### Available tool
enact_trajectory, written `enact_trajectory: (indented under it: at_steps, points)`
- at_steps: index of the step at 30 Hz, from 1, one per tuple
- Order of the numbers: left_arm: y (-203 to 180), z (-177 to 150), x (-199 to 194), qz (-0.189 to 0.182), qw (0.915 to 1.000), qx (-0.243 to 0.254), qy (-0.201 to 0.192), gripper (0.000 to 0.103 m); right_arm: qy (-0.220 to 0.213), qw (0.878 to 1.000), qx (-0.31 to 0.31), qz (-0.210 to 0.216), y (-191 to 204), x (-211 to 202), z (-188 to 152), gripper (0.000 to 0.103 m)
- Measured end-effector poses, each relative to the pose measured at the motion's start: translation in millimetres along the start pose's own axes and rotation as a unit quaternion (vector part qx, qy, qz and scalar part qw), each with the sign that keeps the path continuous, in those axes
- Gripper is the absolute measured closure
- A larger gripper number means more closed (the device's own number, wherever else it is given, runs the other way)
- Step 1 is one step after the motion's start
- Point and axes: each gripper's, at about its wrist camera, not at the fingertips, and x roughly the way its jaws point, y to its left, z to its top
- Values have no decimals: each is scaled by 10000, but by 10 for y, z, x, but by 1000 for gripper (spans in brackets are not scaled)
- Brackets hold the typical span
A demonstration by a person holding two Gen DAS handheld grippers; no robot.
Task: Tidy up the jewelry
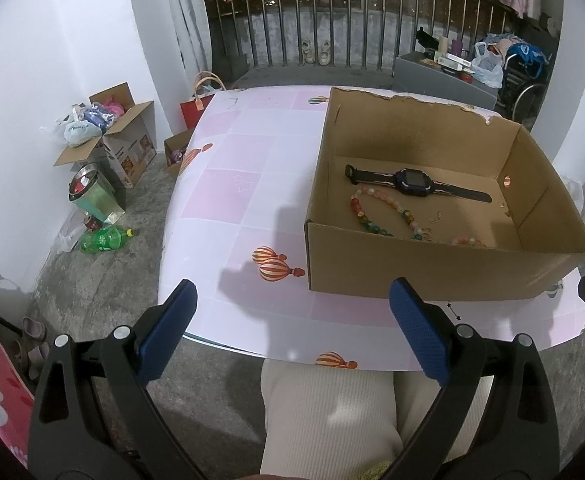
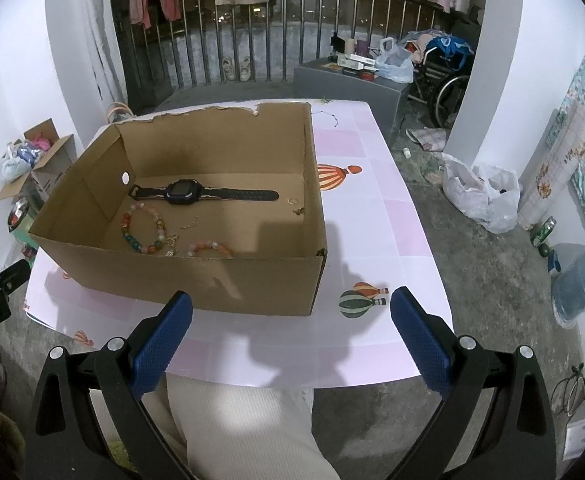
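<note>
Cardboard box (image 1: 432,276) on pink table (image 1: 252,184). Inside on its floor: dark watch (image 1: 412,182) toward the far wall, multicolour bead bracelet (image 2: 143,228) and pink bead bracelet (image 2: 210,247) nearer the front wall. Left tongs (image 1: 292,300) spread wide, holding nothing, at table's near edge, left of box. Right tongs (image 2: 292,312) also spread, holding nothing, just before box's front wall. Jewelry is well ahead of both.

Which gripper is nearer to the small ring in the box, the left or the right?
Probably the right. The ring lies by the box wall on the right gripper's side. The left gripper hangs off the opposite corner, with the watch and beads between.
</note>
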Motion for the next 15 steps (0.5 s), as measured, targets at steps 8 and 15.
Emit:
enact_trajectory:
  at_steps: [8, 15]
  points:
    - [-3, -1, -2, 1, 10000, -3, 1, 10, -3, 10000, -11, 0, 4, 3, -4, 6]
    - [-5, -3, -3, 4, 10000, -3, -4, 10, -6, 10000, -5, 1, 8, 0, -4, 6]
